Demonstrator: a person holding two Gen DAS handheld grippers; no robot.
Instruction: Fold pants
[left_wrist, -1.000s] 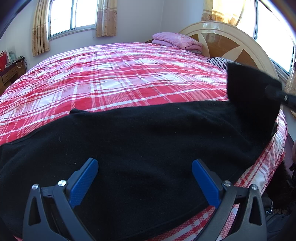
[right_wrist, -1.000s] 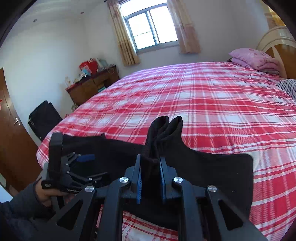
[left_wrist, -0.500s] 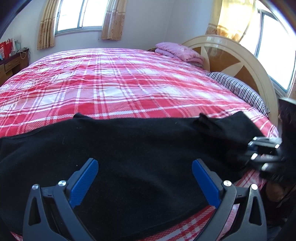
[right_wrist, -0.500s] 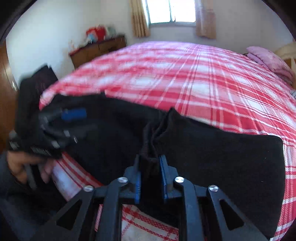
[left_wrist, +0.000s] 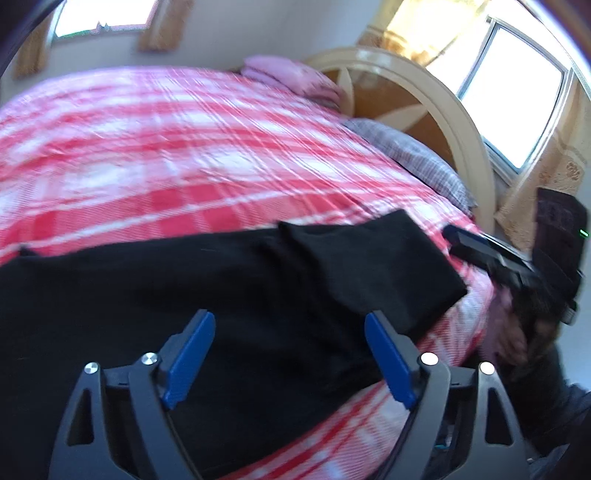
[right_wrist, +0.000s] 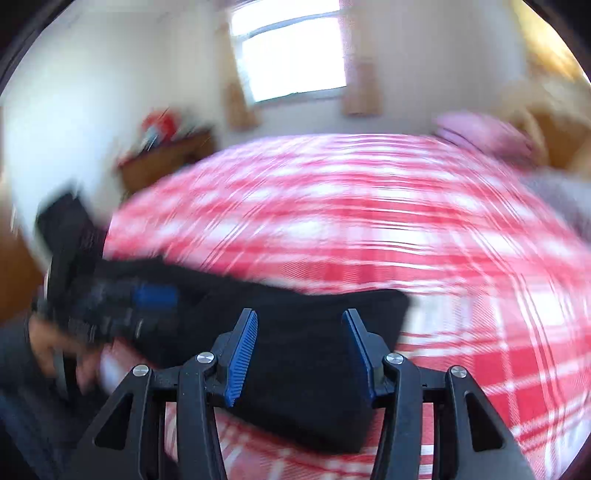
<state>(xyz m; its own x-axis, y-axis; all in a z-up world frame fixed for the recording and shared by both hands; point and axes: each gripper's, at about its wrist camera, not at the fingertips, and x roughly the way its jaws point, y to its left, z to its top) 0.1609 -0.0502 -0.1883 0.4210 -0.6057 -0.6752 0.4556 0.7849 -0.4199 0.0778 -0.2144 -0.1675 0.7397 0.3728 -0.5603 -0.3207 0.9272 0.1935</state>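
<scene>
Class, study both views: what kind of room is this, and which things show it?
Most likely a home bedroom: a bed with a red plaid cover, an arched headboard, and folded pink bedding by it.

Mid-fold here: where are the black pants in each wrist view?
Left wrist: black pants span the lower half, left edge to right of centre.
Right wrist: black pants lie low centre, behind the tool pads.
Shared landmark: pink folded bedding by the headboard.
</scene>
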